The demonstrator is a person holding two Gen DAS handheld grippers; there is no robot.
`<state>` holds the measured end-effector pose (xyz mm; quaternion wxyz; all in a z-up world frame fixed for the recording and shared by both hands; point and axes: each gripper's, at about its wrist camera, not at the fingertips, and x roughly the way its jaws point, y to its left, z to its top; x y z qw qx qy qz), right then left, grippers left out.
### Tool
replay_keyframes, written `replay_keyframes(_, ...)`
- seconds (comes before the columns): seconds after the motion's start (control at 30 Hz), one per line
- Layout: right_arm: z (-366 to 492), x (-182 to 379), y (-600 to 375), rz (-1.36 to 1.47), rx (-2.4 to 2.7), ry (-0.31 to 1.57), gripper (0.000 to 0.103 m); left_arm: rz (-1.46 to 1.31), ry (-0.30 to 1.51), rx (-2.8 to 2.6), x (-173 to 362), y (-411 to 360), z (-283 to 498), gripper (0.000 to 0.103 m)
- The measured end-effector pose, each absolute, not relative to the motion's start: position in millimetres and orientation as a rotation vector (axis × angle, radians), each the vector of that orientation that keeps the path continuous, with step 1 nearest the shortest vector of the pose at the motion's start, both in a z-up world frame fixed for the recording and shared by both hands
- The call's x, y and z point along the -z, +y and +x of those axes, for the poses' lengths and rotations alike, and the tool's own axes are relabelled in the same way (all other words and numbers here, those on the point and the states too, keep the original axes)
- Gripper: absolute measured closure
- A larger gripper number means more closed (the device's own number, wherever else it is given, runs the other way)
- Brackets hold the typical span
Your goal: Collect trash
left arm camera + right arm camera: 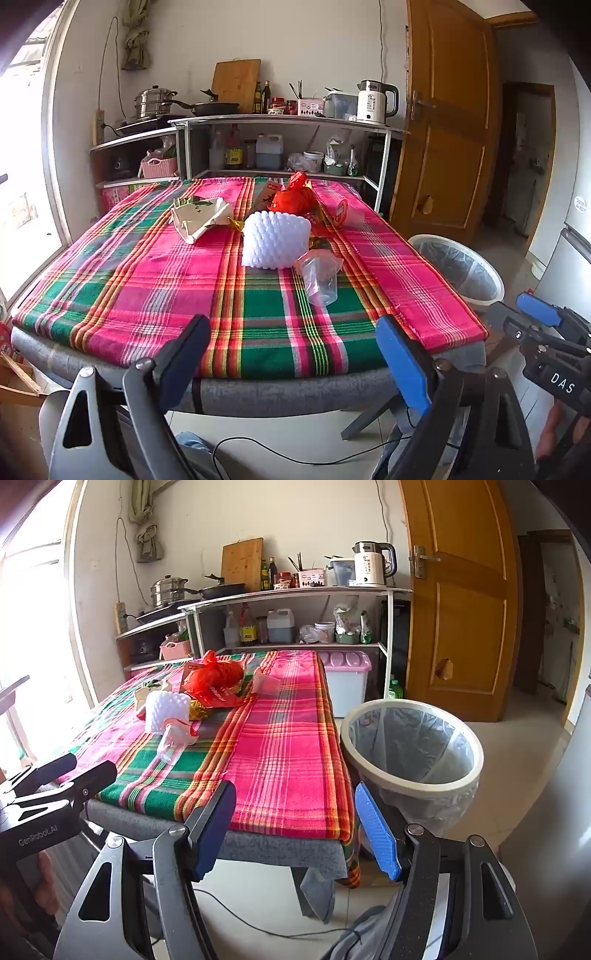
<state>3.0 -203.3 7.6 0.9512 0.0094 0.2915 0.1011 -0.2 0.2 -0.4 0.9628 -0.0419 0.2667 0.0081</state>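
Observation:
Trash lies in a heap on the plaid tablecloth [155, 273]: a clear plastic cup [320, 277] on its side, a white foam fruit net [276, 240], a red plastic bag [295, 199], a cream paper wrapper [201, 218] and a red-lidded tub [342, 213]. The same foam net [166, 710], red bag [216, 677] and cup [170, 743] show in the right wrist view. My left gripper [295, 358] hangs open before the table's near edge, nothing between its fingers. My right gripper [295, 830] is open too, at the table's right corner, beside the lined trash bin [412, 746].
The bin [458, 273] stands on the floor right of the table. Behind the table a shelf unit [288, 125] holds pots, bottles and a kettle [375, 101]. A wooden door [461, 590] stands open at right. A lidded storage box [345, 679] sits behind the table. Cables trail on the floor.

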Motion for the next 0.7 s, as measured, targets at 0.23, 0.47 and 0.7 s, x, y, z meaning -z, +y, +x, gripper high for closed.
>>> replay_keyframes(0.23,2.4,-8.3,-204.6,0.011,-0.202,0.595,0.035,-0.082,0.551,-0.020,3.2,-0.9,-0.2,0.011)
replay_keyframes(0.47,5.6,-4.2,-201.2,0.002,-0.188,0.599,0.035,-0.090,0.556,-0.018,4.2,-0.8,0.3,0.011)
replay_keyframes(0.7,4.7,-5.3,-202.3,0.002,-0.182,0.598,0.035,-0.089,0.556,-0.017,4.4,0.3,0.0,0.011)
